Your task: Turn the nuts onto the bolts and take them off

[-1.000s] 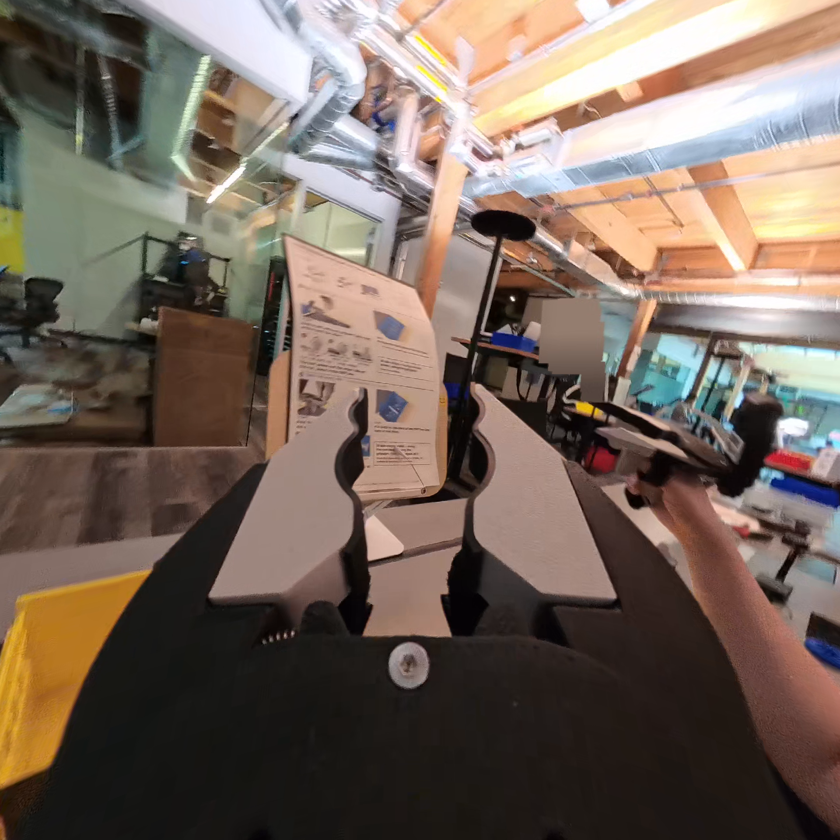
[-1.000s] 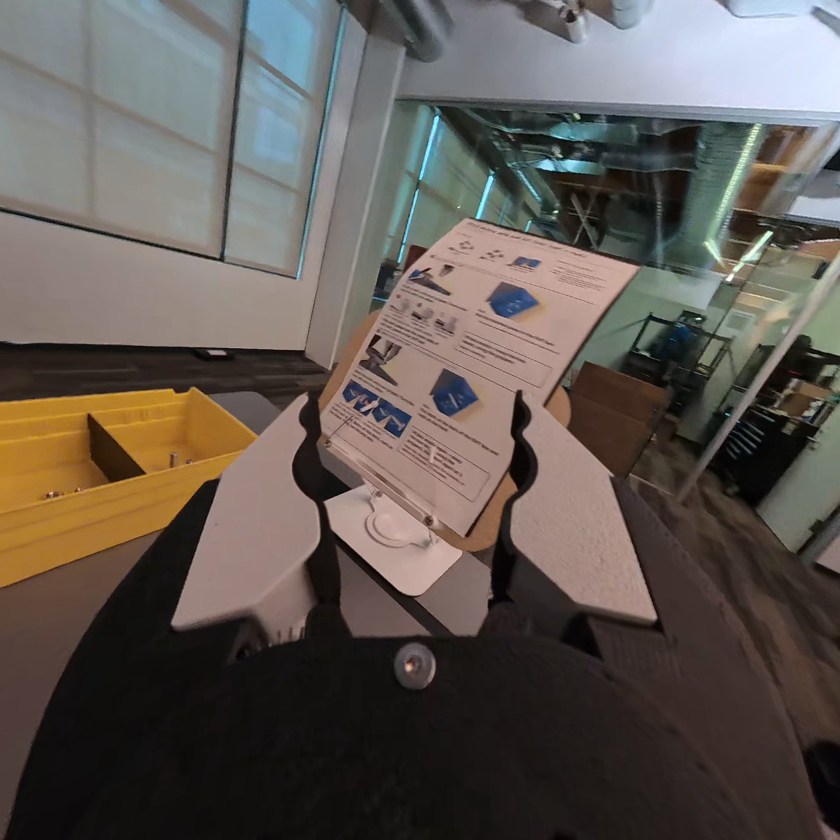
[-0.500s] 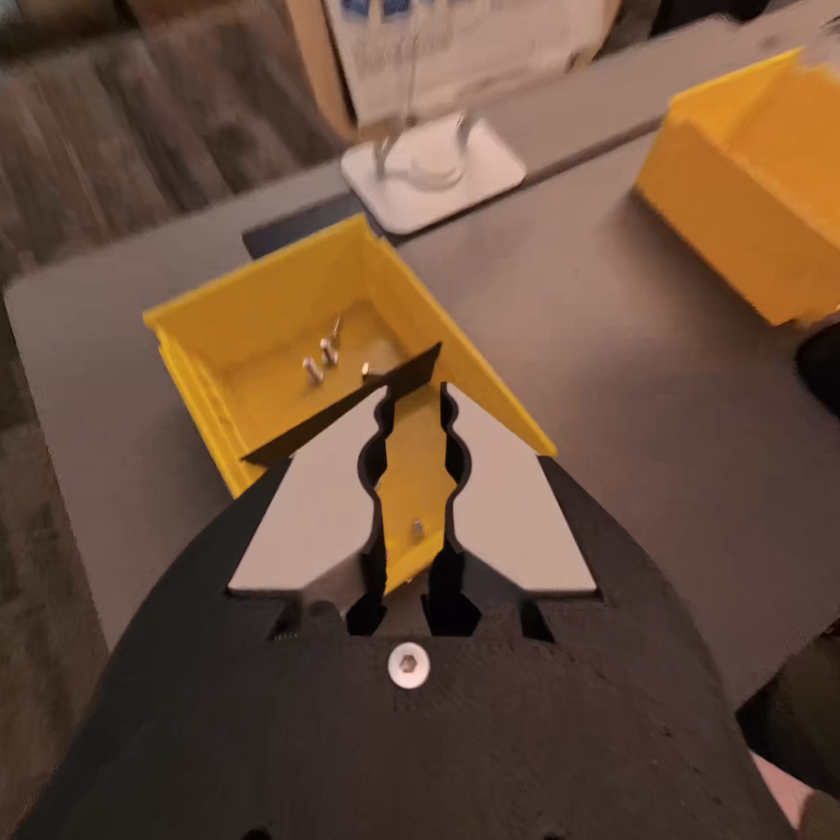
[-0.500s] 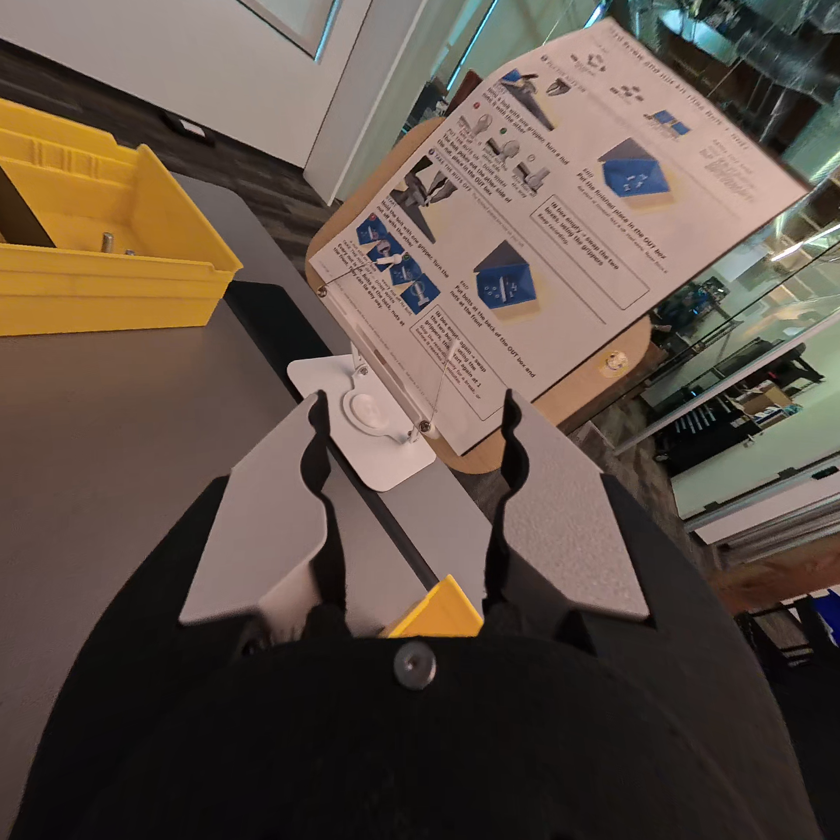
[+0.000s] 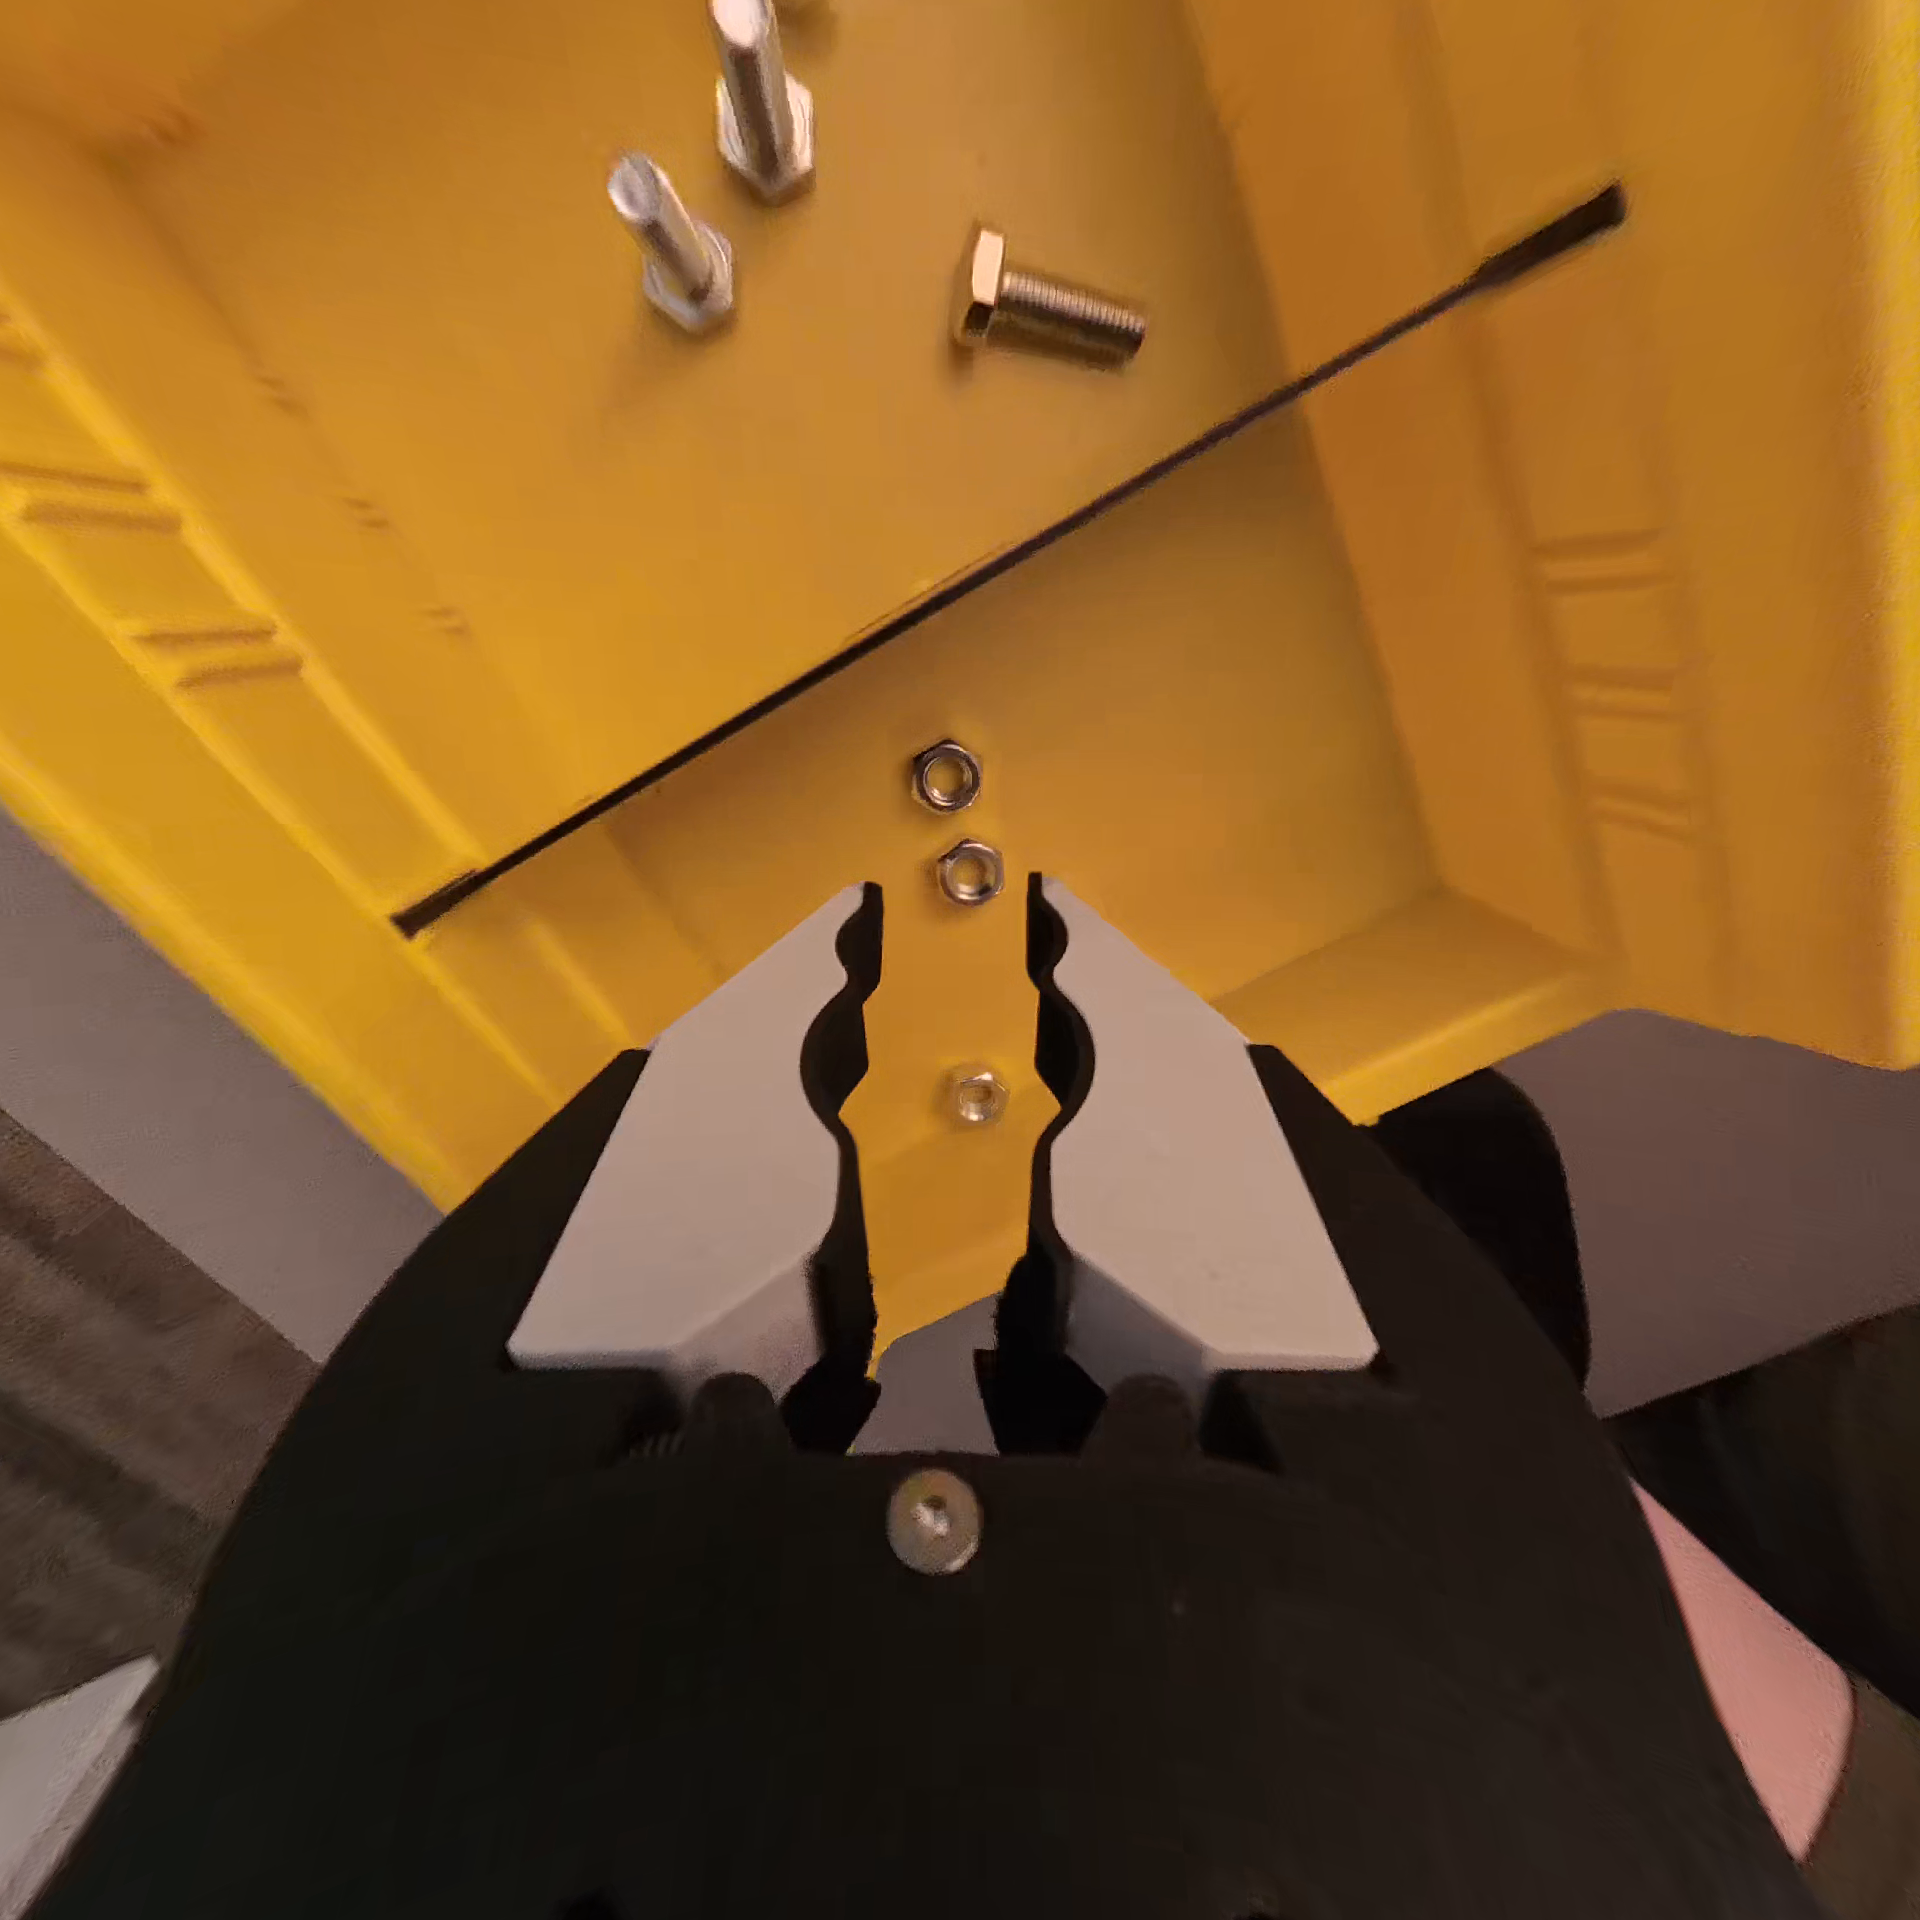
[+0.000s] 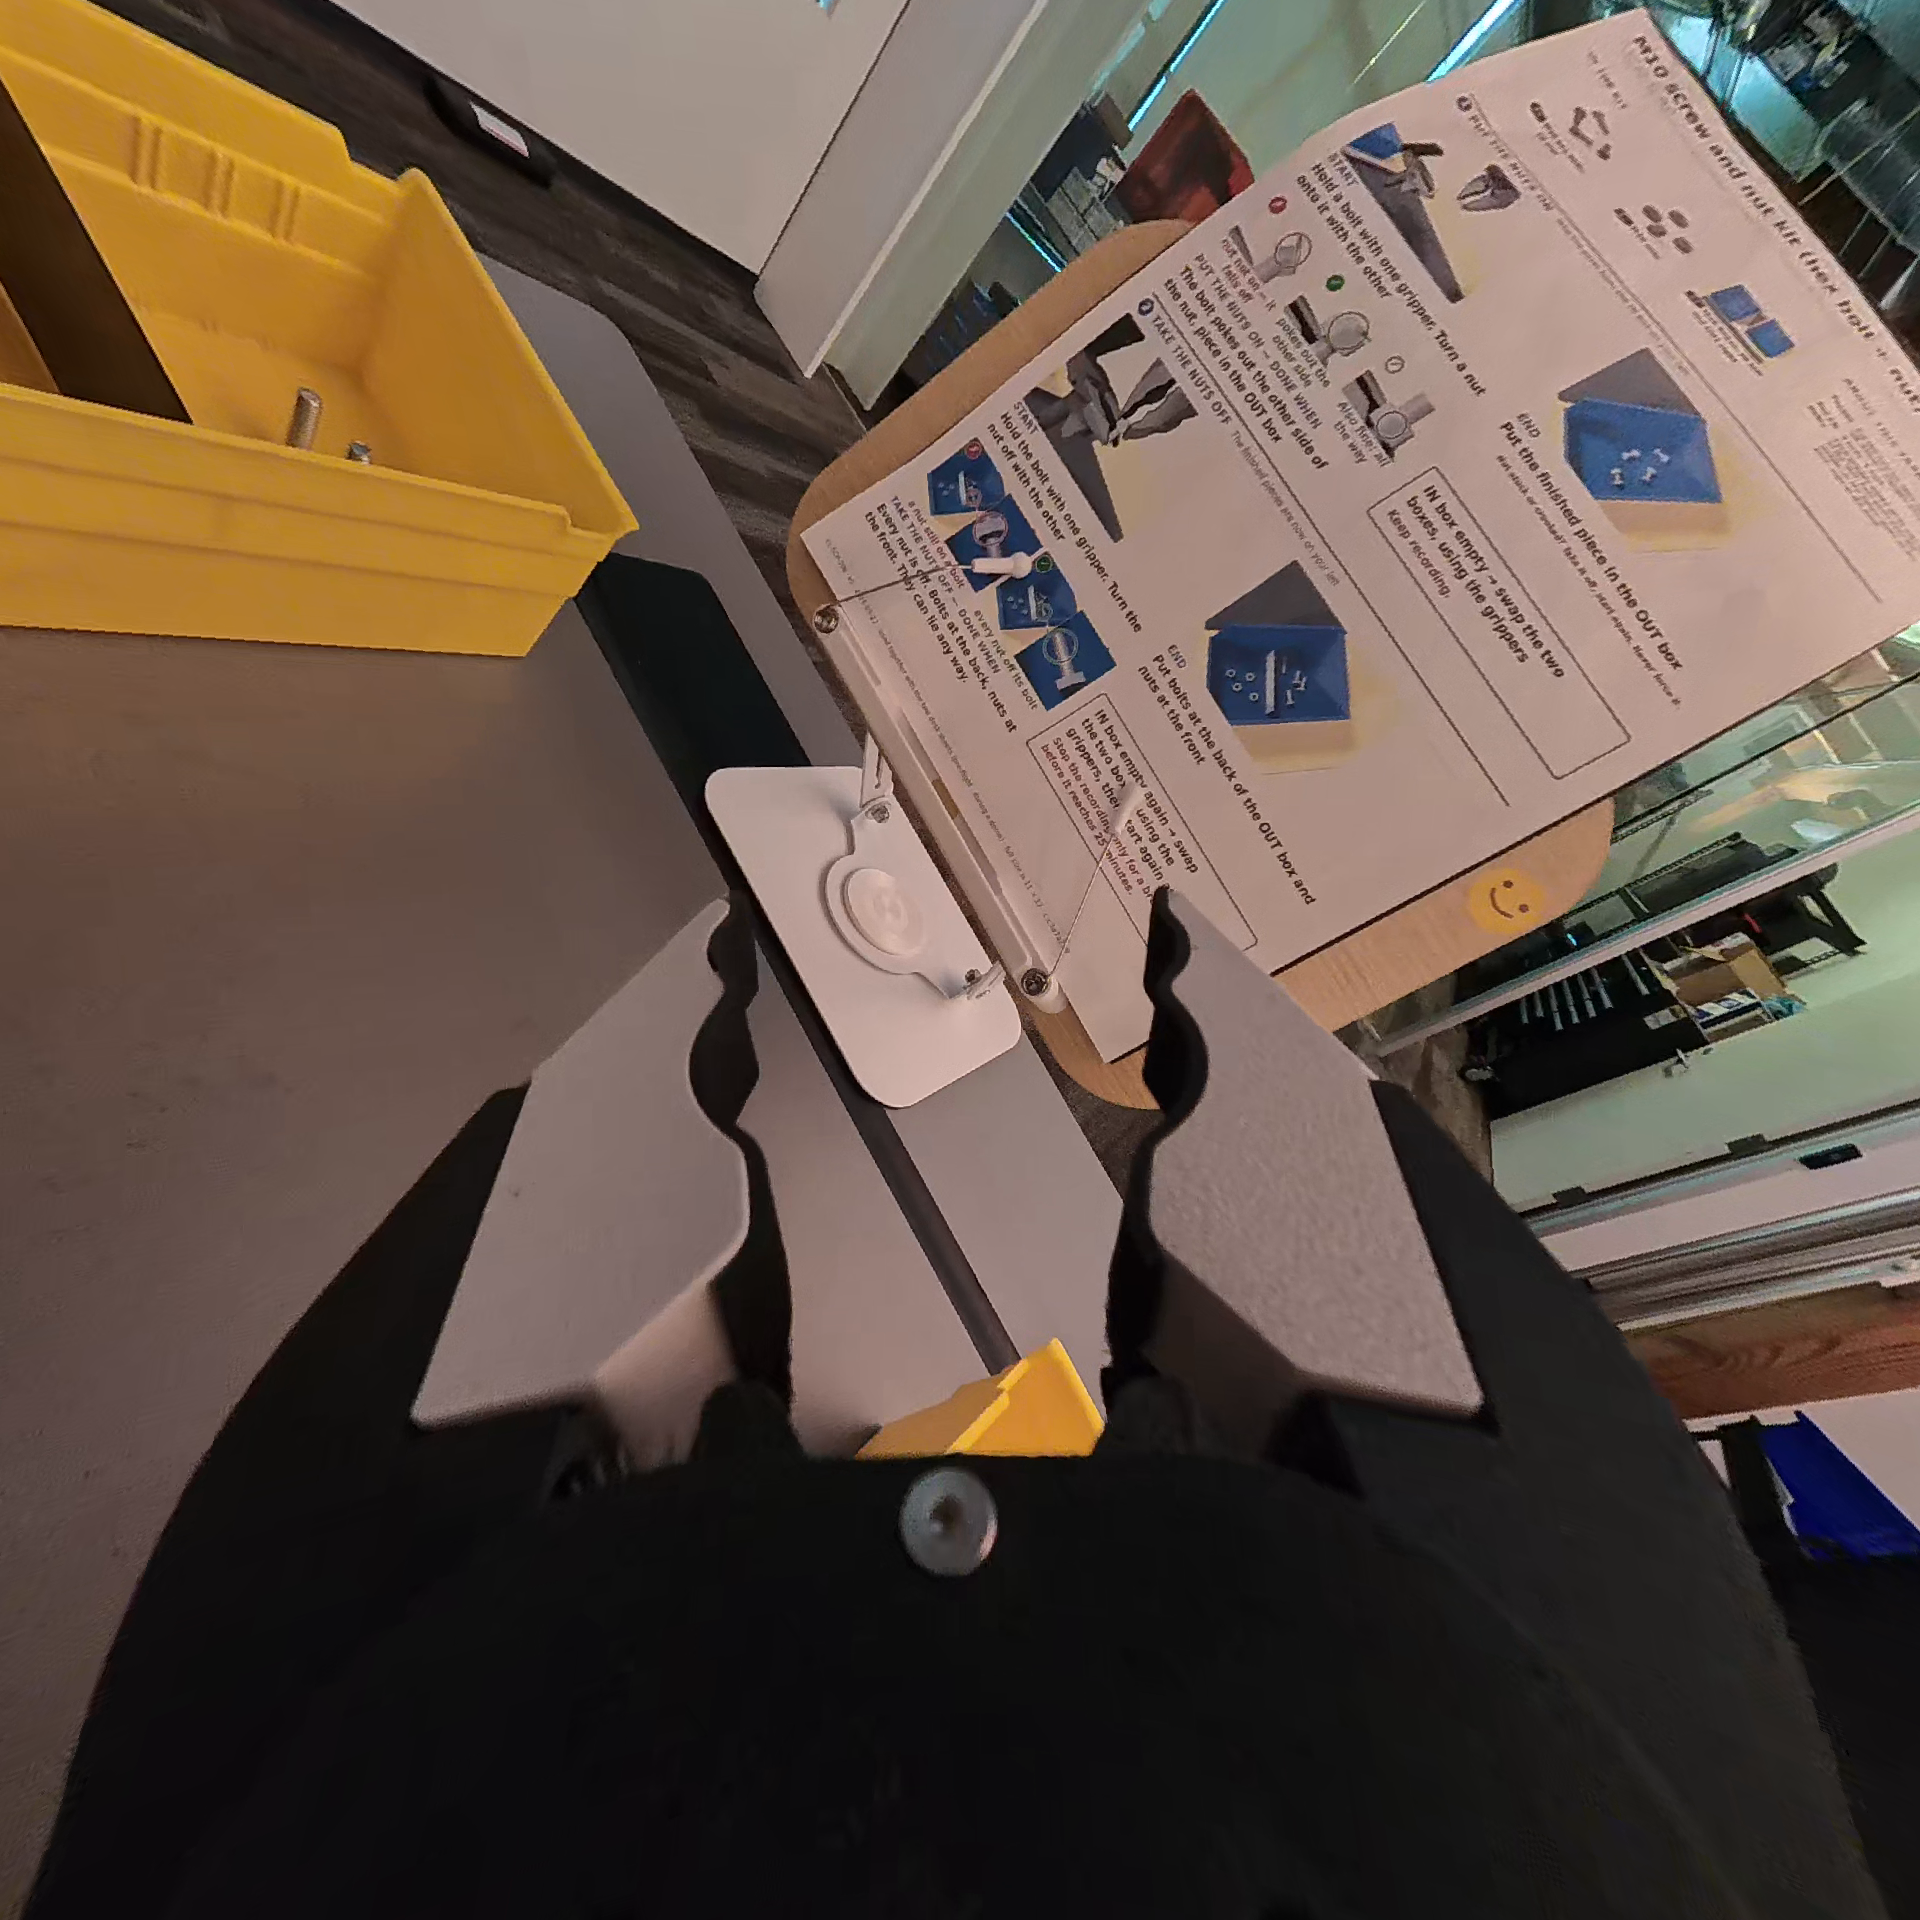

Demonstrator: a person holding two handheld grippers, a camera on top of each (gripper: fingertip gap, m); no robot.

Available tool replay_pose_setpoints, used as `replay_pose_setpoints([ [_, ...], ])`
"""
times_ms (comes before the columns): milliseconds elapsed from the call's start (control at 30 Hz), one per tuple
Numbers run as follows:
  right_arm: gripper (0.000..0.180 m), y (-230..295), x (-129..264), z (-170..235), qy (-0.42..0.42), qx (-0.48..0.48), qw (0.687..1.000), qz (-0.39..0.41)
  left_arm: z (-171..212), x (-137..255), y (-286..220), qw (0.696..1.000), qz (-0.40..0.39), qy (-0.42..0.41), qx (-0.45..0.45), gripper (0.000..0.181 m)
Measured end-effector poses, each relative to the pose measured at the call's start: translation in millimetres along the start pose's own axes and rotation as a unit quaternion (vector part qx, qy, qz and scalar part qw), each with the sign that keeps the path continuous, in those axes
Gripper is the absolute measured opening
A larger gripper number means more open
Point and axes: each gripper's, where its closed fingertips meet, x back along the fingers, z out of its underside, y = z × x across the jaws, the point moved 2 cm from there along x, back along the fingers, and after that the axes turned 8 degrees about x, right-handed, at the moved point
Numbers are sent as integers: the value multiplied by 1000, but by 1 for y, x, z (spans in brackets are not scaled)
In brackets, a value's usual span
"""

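Grey counter (image 6: 312, 883), dark carpet beyond; left gripper (image 5: 954, 883) parted, empty, over yellow bin (image 5: 1143, 644); right gripper (image 6: 940, 914) wide, empty.

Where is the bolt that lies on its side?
Left wrist view: the lying bolt is in the yellow bin's far compartment, right of two upright bolts.

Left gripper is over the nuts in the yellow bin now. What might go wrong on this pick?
1. Two nuts lie almost touching just past the open left gripper; closing may catch both or flick one away.
2. The nuts lie flat on the yellow bin floor, so the fingers may slide over them.
3. The black divider stands close behind.
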Motion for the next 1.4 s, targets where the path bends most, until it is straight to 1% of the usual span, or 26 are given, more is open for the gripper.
replay_pose_setpoints([
  [100,75,-3,2,1,-3,-5,1000,2,8,-14,-3,999,-4,50,-14,30],
  [233,75,-7,6,3,2,-1,1000,8,17,-26,5,995,-14,100,20,31],
  [500,75,-6,6,4,9,7,1000,4,17,-34,-5,994,15,109,-17,33],
  [667,75,-4,5,7,17,13,1000,0,17,-43,-3,991,2,128,-41,33],
  [833,74,-1,3,9,25,22,999,-4,18,-49,2,988,-19,147,-52,27],
  [933,73,-1,3,12,34,32,999,-3,19,-50,2,986,-23,157,-59,16],
  [1033,72,-1,4,13,37,36,999,-4,22,-49,1,984,-16,168,-65,16],
  [1133,71,-2,5,12,35,35,999,-4,28,-43,7,981,-35,182,-59,15],
  [1200,71,-3,5,13,37,36,999,-2,27,-32,7,984,-42,167,-52,15],
  [1267,71,-4,6,13,38,37,999,1,22,-11,-4,991,-27,129,-37,15],
  [1333,71,-7,8,14,41,39,998,6,9,18,-24,997,-12,56,-45,15],
  [1400,71,-9,11,13,41,40,998,11,-10,47,-53,994,-16,-36,-103,15],
])
